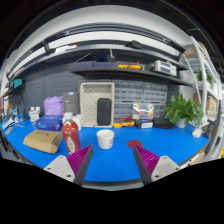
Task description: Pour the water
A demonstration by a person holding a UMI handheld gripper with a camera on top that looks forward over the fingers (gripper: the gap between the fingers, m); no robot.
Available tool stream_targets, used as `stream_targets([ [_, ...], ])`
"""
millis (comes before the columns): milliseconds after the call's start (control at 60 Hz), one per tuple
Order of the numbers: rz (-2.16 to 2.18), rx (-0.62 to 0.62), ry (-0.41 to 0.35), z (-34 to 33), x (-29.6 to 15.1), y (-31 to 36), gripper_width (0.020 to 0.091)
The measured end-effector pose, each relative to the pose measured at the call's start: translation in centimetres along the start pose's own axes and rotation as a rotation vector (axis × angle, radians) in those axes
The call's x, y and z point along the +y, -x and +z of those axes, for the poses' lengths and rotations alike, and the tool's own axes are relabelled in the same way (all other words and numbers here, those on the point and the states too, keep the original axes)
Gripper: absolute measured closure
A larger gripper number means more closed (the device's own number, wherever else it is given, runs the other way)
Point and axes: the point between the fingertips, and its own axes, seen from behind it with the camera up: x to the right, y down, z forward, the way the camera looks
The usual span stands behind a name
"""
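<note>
A white cup (pixel 105 139) stands upright on the blue table (pixel 110 165), beyond my fingers and a little left of the middle of the gap. Left of it stands a red bottle (pixel 70 134) with a white label. My gripper (pixel 108 162) is open, its two purple pads (pixel 146 158) spread wide with only bare blue table between them. Both the cup and the bottle are well ahead of the fingertips, untouched.
A cardboard box (pixel 42 141) lies left of the bottle, with blue and purple containers (pixel 51 112) behind it. A red disc (pixel 133 143) lies right of the cup. A white rack (pixel 96 104), drawer cabinets and a green plant (pixel 182 108) line the back.
</note>
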Motion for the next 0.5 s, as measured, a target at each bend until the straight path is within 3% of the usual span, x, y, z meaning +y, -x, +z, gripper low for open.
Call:
stream_targets([
  [167, -0.008, -0.102, 0.047, 2.2, 2.3, 7.6, 0.0259],
  [500, 0.007, -0.195, 0.045, 10.1, 2.1, 16.4, 0.0259],
])
